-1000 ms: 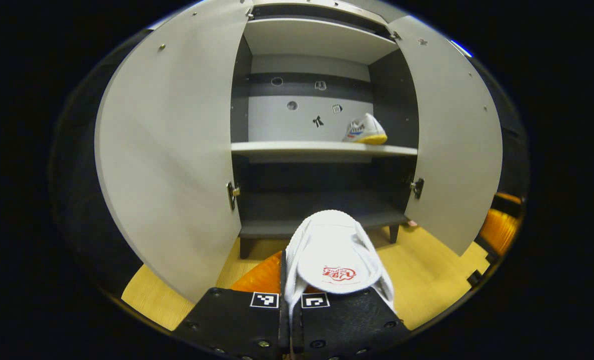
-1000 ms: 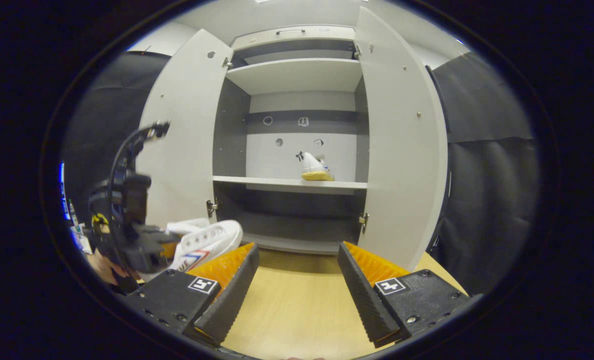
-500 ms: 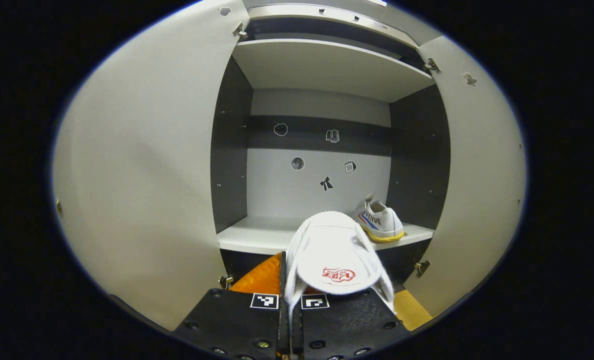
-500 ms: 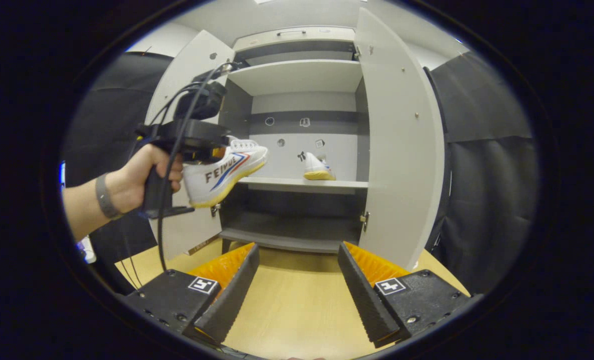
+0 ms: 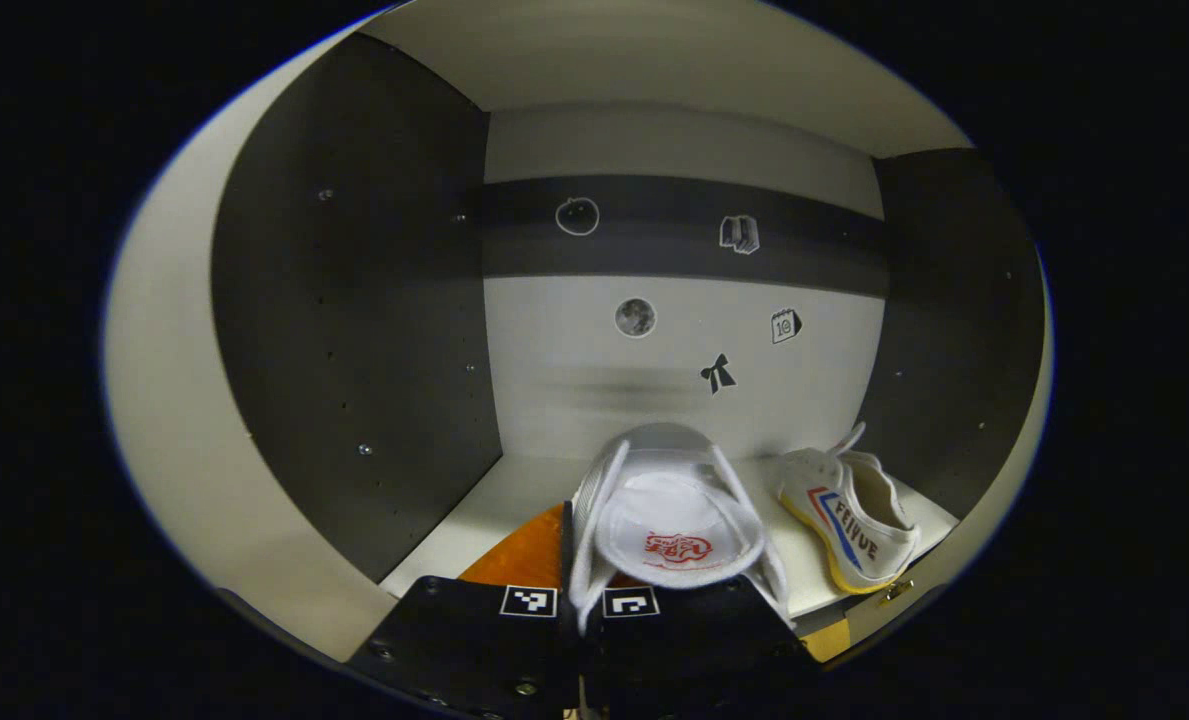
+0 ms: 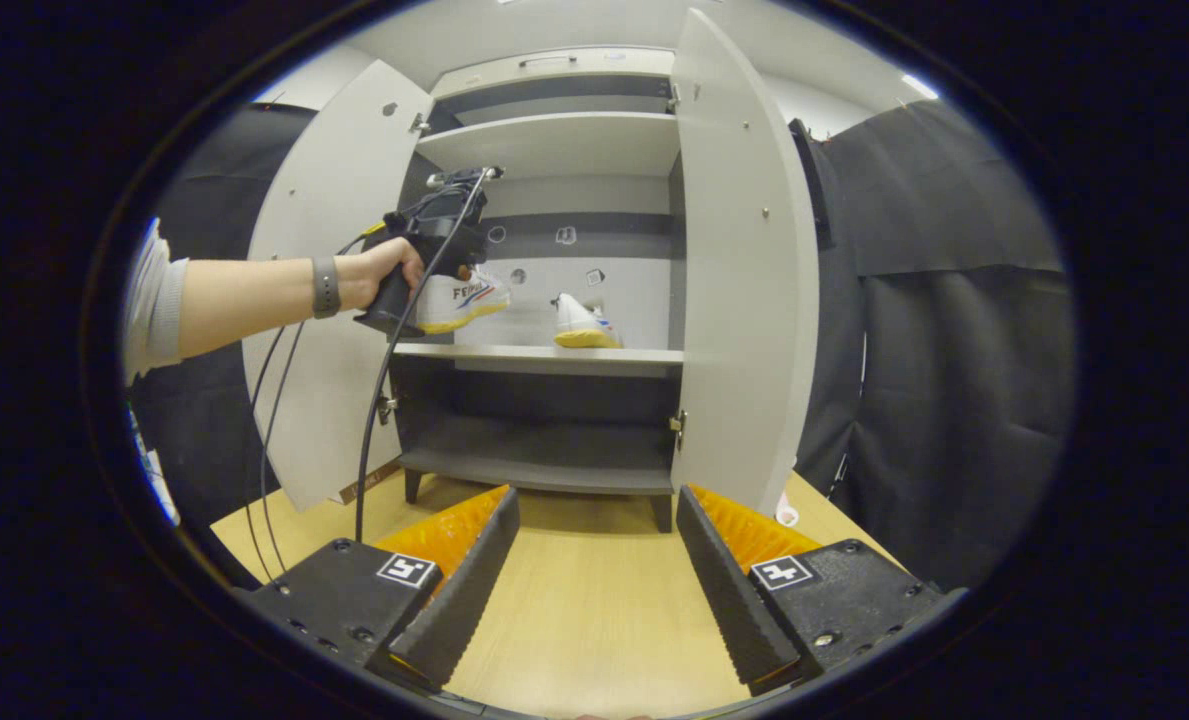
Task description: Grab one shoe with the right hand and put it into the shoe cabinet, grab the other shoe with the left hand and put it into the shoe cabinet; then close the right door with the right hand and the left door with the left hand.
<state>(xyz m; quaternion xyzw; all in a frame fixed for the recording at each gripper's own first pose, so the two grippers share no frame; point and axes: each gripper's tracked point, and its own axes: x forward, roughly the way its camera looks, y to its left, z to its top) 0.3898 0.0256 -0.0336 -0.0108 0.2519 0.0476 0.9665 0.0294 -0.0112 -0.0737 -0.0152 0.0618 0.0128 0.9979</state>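
Over the middle shelf [image 5: 514, 490], your left hand-held gripper [image 5: 579, 600] is pinching the second shoe [image 5: 669, 505]; releasing high risks it tumbling into the first shoe [image 5: 854, 515]. Right hand-held gripper [image 6: 594, 560] is idling spread.

The left gripper [image 5: 582, 600] has travelled up from low over the floor and forward into the shoe cabinet's [image 6: 554, 150] middle compartment, carrying the white sneaker [image 5: 669, 515] pinched in its jaws. In the left gripper view the open doors that flanked the scene a second ago have slid out past the edges, and the back wall with its stickers now looms close. The other sneaker [image 5: 849, 515] on the middle shelf [image 5: 494, 500], small and distant before, now lies just beside the carried one, to its right. In the right gripper view the person's hand [image 6: 386, 275] has risen from floor level and reached to the shelf [image 6: 544, 355] opening.
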